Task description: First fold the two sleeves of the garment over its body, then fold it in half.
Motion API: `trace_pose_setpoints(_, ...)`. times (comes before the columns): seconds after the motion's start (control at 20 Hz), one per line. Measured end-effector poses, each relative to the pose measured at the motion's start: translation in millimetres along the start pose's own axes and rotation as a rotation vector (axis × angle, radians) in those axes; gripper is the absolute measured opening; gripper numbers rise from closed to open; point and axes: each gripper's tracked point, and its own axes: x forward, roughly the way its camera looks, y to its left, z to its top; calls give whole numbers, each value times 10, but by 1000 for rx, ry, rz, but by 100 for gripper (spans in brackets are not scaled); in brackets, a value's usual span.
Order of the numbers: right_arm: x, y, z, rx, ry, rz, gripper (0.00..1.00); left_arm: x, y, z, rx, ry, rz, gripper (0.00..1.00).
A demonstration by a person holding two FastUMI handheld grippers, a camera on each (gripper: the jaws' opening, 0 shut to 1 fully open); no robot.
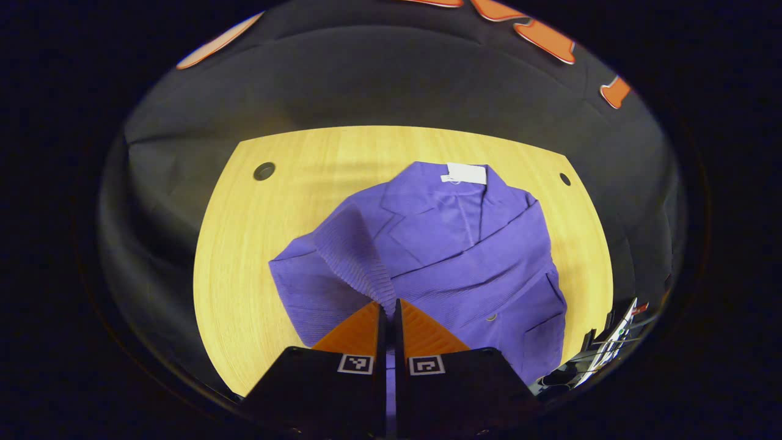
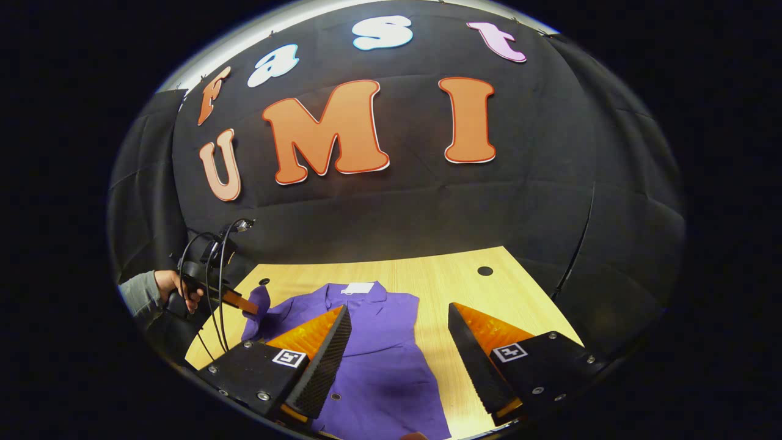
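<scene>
left gripper (image 1: 388,305) fingers pinch a purple sleeve (image 1: 357,250), lifted over the garment (image 1: 464,244); right gripper (image 2: 400,318) fingers spread wide, touching nothing.

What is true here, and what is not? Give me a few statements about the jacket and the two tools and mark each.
1. The purple jacket lies on a wooden table. True.
2. The left gripper has its jaws wide open. False: they are closed on a sleeve, lifted off the table.
3. The right gripper is open, holding nothing. True.
4. The white tag sits at the hem. False: at the collar.
</scene>
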Motion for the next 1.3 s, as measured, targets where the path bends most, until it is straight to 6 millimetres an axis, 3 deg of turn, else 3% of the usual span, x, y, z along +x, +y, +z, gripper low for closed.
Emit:
trace_pose_setpoints(0.4,-40,-292,-92,33,11,-22,95,37,-944,382,146,-13,-60,7)
trace_pose_setpoints(0.8,-53,-522,-149,65,23,-34,95,210,-1999,535,281,-24,-133,7)
trace_pose_setpoints(1.05,-49,-568,-160,85,34,-50,95,426,-2389,531,338,-28,-133,10)
trace_pose_setpoints(1.2,-39,-594,-186,100,47,-59,95,468,-2642,446,353,-40,-209,24)
trace_pose_setpoints(1.3,-37,-587,-190,106,54,-60,95,383,-2802,397,373,-72,-272,57)
